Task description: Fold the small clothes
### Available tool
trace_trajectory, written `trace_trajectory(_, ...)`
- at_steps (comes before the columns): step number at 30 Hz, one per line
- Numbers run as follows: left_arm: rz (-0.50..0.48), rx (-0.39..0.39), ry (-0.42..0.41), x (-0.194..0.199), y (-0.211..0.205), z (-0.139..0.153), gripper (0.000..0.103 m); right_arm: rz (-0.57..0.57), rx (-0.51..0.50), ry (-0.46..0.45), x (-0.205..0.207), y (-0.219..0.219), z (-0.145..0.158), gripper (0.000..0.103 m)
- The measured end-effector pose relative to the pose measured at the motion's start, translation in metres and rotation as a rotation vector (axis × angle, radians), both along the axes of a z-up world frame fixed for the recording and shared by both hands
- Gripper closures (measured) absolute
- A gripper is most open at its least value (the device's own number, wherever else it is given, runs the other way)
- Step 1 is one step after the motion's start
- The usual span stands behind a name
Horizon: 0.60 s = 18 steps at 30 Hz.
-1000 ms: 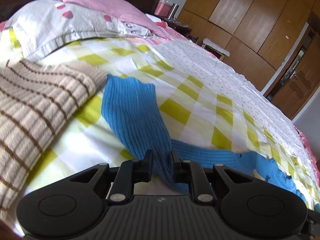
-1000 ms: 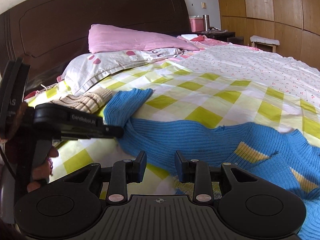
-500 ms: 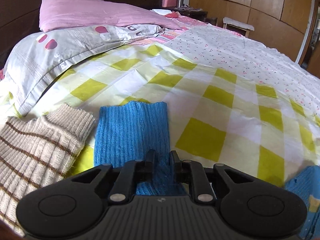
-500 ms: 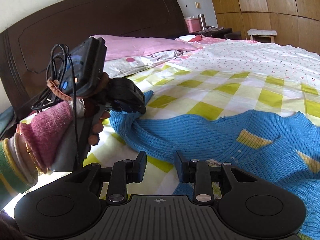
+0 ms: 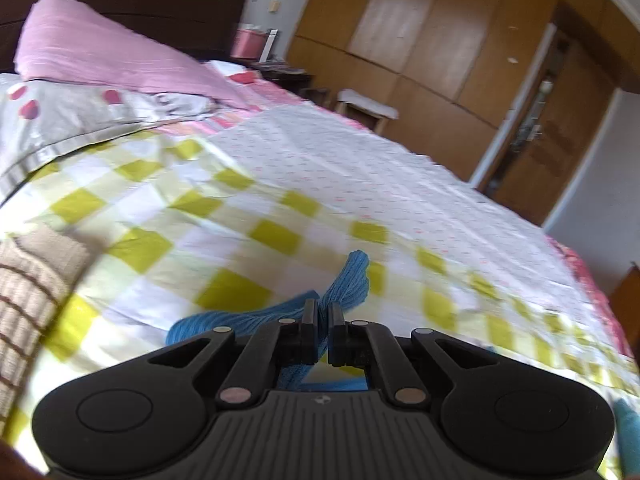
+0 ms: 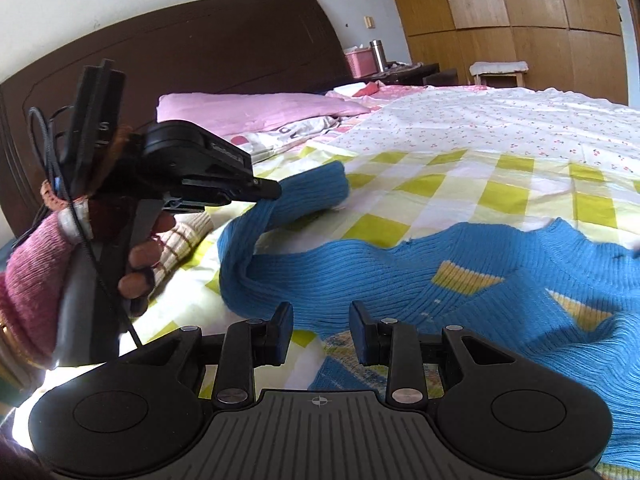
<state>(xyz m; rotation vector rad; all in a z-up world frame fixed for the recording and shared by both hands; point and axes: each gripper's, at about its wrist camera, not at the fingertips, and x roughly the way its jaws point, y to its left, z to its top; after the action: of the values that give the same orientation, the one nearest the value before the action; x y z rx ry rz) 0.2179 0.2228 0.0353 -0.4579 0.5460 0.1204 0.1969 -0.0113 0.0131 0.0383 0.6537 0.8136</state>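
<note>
A small blue knit sweater (image 6: pixel 400 276) with yellow patches lies spread on the checked bedspread. Its left sleeve (image 6: pixel 304 196) is lifted off the bed, pinched in my left gripper (image 6: pixel 274 192), which a hand in a pink sleeve holds at the left of the right wrist view. In the left wrist view that gripper (image 5: pixel 323 312) is shut on the blue sleeve (image 5: pixel 348 280), whose cuff sticks up past the fingertips. My right gripper (image 6: pixel 321 316) hovers open just above the sweater's lower body, nothing between its fingers.
A beige brown-striped knit garment (image 5: pixel 28 280) lies at the left edge of the bed. Pink and grey pillows (image 5: pixel 100 64) rest against the dark headboard (image 6: pixel 200 60). Wooden wardrobes (image 5: pixel 440 40) and a small stool (image 6: pixel 498 70) stand beyond the bed.
The left gripper closed fully on the blue sleeve and lifted it up and toward the right over the bedspread. The right gripper shifted slightly and stayed open.
</note>
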Motion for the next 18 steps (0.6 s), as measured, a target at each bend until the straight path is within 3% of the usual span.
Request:
trace_trajectory(2, -0.104, 0.004, -0.025, -0.009, -0.027, 0.004, 0.091, -0.047, 0.021, 0.013, 0.002, -0.017, 0.002, 0.072)
trace_trajectory(6, -0.240, 0.053, 0.023, -0.023, -0.070, -0.014, 0.091, -0.145, 0.072, 0.078, 0.009, -0.054, 0.000, 0.071)
trace_trajectory(8, -0.260, 0.087, 0.053, -0.031, -0.083, -0.028, 0.091, -0.180, 0.107, 0.132, 0.015, -0.069, -0.005, 0.071)
trace_trajectory(11, -0.275, 0.058, 0.094, -0.043, -0.089, -0.044, 0.091, -0.206, 0.166, 0.213, 0.021, -0.084, -0.012, 0.071)
trace_trajectory(18, -0.247, 0.043, 0.046, -0.069, -0.079, -0.046, 0.090, -0.242, 0.233, 0.331, 0.036, -0.072, -0.029, 0.069)
